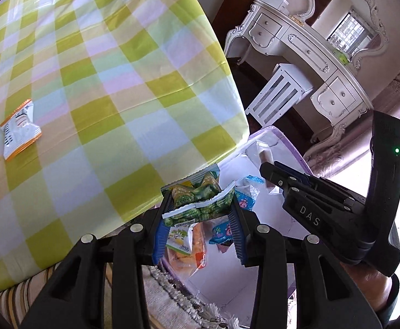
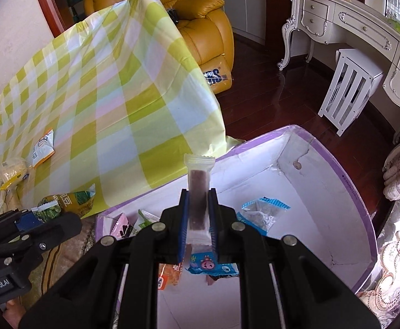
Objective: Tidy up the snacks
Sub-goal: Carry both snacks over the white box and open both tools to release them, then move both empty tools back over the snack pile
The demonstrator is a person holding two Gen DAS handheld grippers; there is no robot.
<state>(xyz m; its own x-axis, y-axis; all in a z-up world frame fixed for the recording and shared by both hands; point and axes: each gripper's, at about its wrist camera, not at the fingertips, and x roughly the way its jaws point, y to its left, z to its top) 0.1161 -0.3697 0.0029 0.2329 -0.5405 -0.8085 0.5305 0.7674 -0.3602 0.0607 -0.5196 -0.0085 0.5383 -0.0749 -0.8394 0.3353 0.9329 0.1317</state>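
My left gripper [image 1: 200, 208] is shut on a green snack packet [image 1: 200, 203] and holds it above the near corner of a white box with a purple rim [image 1: 296, 153]. My right gripper [image 2: 198, 213] is shut on a clear-wrapped brown snack bar [image 2: 198, 186], held upright over the same box [image 2: 350, 192]. Several packets lie in the box, among them a blue cartoon one [image 2: 208, 266] and a blue-topped clear bag [image 2: 260, 213]. The left gripper and its green packet [image 2: 49, 209] show at the left of the right wrist view. The right gripper body [image 1: 323, 208] shows in the left wrist view.
A table with a yellow-green checked cloth [image 1: 104, 82] stands beside the box. An orange-edged white packet [image 1: 19, 128] lies on it, also visible in the right wrist view [image 2: 43, 146], with yellowish bags [image 2: 9, 175] at the left edge. A white dresser [image 1: 309, 63], stool [image 2: 348, 90] and yellow armchair [image 2: 200, 27] stand behind.
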